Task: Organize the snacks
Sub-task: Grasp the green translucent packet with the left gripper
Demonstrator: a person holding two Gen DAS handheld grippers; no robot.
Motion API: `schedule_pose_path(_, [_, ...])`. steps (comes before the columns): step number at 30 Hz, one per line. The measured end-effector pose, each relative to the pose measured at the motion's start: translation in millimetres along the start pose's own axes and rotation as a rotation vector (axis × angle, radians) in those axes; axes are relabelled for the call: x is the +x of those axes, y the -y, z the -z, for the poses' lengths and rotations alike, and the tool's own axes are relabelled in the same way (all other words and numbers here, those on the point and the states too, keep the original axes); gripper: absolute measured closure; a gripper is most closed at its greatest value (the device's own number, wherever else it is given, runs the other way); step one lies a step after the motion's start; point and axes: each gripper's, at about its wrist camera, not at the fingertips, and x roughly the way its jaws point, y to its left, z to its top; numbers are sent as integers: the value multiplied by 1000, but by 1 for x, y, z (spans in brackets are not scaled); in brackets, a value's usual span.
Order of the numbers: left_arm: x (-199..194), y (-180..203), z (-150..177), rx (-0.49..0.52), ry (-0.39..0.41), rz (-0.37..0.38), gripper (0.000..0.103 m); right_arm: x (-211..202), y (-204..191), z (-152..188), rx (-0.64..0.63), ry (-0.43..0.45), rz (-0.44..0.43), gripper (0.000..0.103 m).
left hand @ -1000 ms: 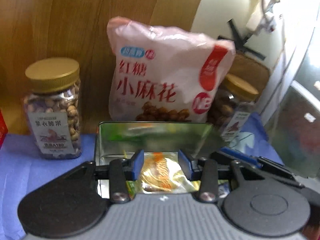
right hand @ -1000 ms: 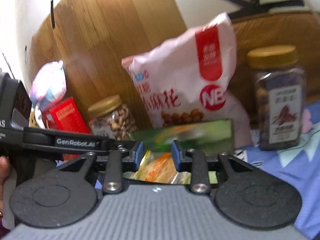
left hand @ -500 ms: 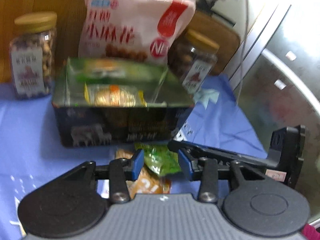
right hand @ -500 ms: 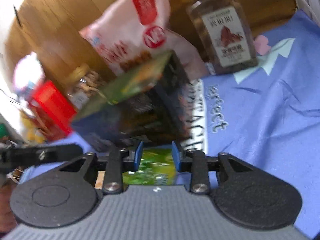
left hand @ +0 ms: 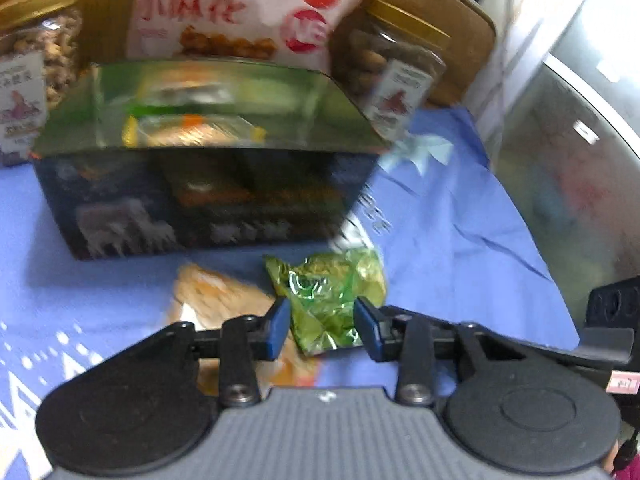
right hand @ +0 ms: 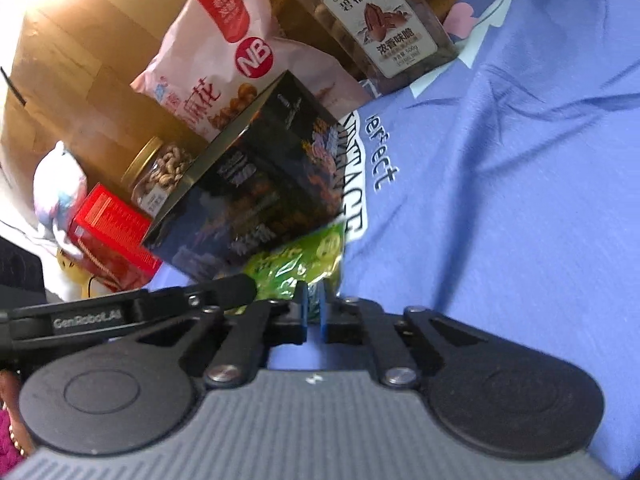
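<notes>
A crinkled green snack packet [left hand: 328,292] lies on the blue cloth in front of a dark open tin [left hand: 208,200]. The tin holds several wrapped snacks. An orange packet [left hand: 216,300] lies left of the green one. My left gripper [left hand: 322,326] hangs low over the green packet with its jaws closing. The packet shows between its fingers, and no firm pinch is visible. My right gripper [right hand: 314,310] is rolled to one side and shut on the near edge of the green packet [right hand: 292,264], beside the tin [right hand: 260,184]. One left-gripper finger [right hand: 236,290] reaches in from the left.
Behind the tin stand a pink snack bag [left hand: 240,4] and two gold-lidded nut jars [left hand: 36,48] [left hand: 392,68]. A red box [right hand: 108,232] sits left of the tin. Blue printed cloth [right hand: 500,200] spreads to the right. A shiny metal surface [left hand: 568,140] borders it.
Both grippers pulled back from above the tin and sank to the cloth in front of it. The right gripper rolled and closed on the green packet. The left jaws narrowed slightly.
</notes>
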Motion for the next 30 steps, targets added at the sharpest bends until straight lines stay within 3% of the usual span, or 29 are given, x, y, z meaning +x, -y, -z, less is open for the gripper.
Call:
schedule_pose_path(3, [7,18,19,31,-49,38,74,-16,0,13,-22,6,35,95])
schedule_pose_path(6, [7,40,36,70,-85,93,81,-32,7,29,-2,-36,9,100])
schedule_pose_path(10, [-2,59,52,104,-124,149,80,-66,2,50,-61,-14,59,96])
schedule_pose_path(12, [-13,59,50,111,-84,138,78,-83,3,55,-73,10,67,96])
schedule_pose_path(13, [-17,56,47,99,-58,113,71,-88,3,54,-80,19,75,96])
schedule_pose_path(16, [-23,35,30,-10,-18,62,67,-96,6,36,-93,39,96,95])
schedule_pose_path(18, [-17,21,19,-86,-34,51,59,-91,8,15,-101,48,86,94])
schedule_pose_path(19, [-12,16,15,-115,-47,33,49,-86,8,3,-111,46,77,94])
schedule_pose_path(22, [0,5,16,-159,-79,49,48,-60,11,-28,-116,10,27,87])
schedule_pose_path(23, [0,5,16,-157,-61,49,45,-52,10,-35,-123,0,23,79])
schedule_pose_path(24, [1,8,15,-151,-53,46,44,-40,10,-41,-141,-14,25,71])
schedule_pose_path(26, [4,10,14,-155,-38,61,45,-19,10,-46,-177,-47,47,67])
schedule_pose_path(28, [10,11,13,-168,-22,79,49,0,17,-44,-177,-96,69,69])
schedule_pose_path(29, [11,11,12,-169,-16,79,55,0,18,-41,-188,-81,55,71])
schedule_pose_path(30, [12,11,11,-166,-9,64,59,0,17,-38,-195,-96,37,80])
